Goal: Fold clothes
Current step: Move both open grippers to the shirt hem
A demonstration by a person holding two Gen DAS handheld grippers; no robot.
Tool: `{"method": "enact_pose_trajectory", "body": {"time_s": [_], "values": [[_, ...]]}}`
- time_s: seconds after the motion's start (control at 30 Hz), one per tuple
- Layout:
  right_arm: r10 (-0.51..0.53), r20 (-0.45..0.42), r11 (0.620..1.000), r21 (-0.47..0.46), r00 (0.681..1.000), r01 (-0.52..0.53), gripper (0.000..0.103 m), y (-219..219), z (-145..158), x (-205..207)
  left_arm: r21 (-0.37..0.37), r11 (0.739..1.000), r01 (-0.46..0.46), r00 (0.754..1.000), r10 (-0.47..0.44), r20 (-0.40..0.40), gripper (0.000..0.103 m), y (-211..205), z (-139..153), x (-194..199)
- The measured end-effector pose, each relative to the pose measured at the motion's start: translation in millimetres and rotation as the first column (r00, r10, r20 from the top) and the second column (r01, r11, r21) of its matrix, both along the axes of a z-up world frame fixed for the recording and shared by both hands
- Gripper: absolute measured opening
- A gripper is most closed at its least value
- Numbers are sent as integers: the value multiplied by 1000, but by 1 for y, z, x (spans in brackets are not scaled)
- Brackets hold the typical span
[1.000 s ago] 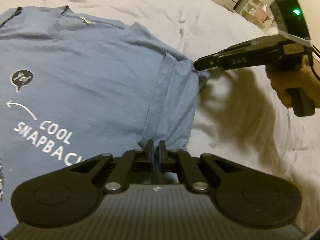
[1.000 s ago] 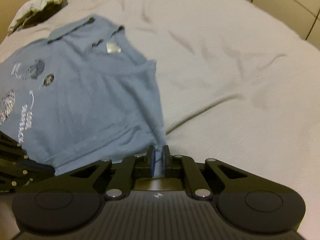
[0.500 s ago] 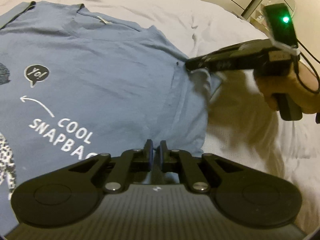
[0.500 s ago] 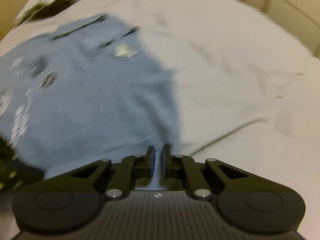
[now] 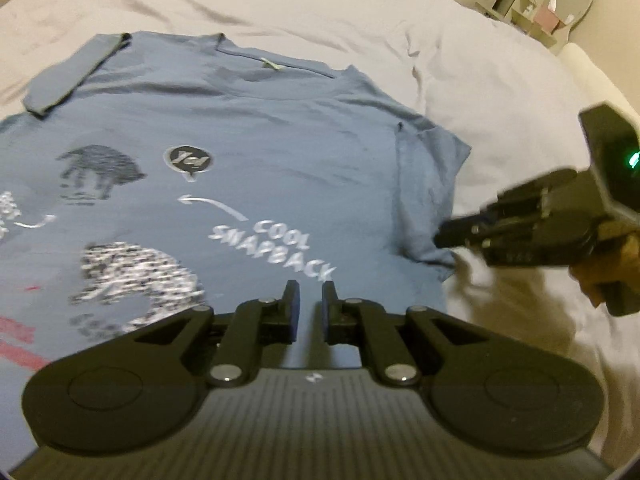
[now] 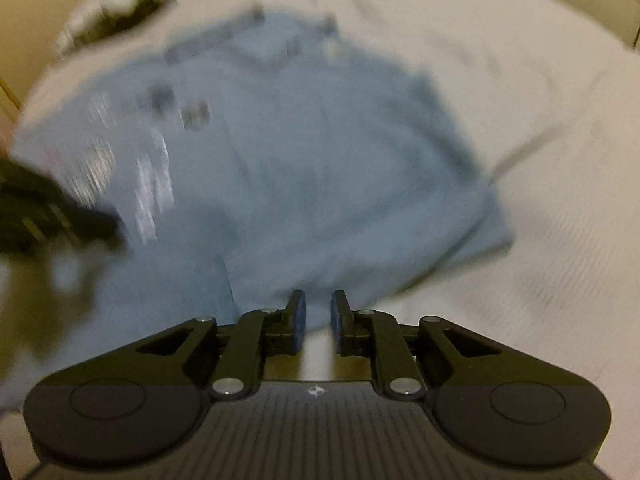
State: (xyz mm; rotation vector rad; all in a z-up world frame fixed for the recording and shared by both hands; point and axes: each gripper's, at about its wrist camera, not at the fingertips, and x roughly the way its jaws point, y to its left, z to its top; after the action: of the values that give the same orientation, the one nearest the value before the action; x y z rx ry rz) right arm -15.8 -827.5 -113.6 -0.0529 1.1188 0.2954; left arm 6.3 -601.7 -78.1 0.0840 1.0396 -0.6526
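Both grippers (image 5: 307, 304) tilted over T-shirt (image 5: 256, 128)

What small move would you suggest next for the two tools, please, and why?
Probably draw both back toward the unseen hem. The T-shirt lies flat with its sleeve folded in; the right tool, jaws opening, and the left tool hold nothing.

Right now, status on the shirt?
Left gripper ajar, empty. Right gripper opening, nothing between jaws. Shirt flat on bed, one sleeve folded in. Nothing blocking.
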Motion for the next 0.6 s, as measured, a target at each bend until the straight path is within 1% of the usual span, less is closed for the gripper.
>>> {"method": "enact_pose_trajectory", "body": {"time_s": [0.03,0.07,0.2,0.3,0.33,0.4,0.43,0.53,0.6], "values": [[-14,-22,1000,-14,1000,14,17,4,-5,-3,3,1000,4,1000,-4,4,7,6,2,0],[-41,-15,999,-6,999,41,17,4,-1,-9,6,1000,9,1000,-9,8,8,11,5,-1],[-127,-5,992,-6,992,127,18,9,29,-39,5,999,41,999,-41,12,12,35,16,-2],[-200,-19,980,-11,980,200,21,21,48,-62,13,994,106,994,-106,26,16,57,28,-2],[-223,-24,975,-15,975,223,22,29,54,-70,20,991,130,991,-131,34,18,64,32,-2],[-268,-33,963,-24,963,268,28,43,66,-86,34,983,178,982,-180,51,22,80,39,-1],[-291,-37,957,-28,956,290,29,51,72,-94,46,977,206,976,-209,62,25,91,44,0],[-339,-51,941,-34,939,338,32,81,85,-112,82,961,263,959,-270,90,29,121,59,5],[-357,-58,934,-23,932,357,38,103,94,-121,109,952,286,948,-298,116,34,141,69,9]]}}
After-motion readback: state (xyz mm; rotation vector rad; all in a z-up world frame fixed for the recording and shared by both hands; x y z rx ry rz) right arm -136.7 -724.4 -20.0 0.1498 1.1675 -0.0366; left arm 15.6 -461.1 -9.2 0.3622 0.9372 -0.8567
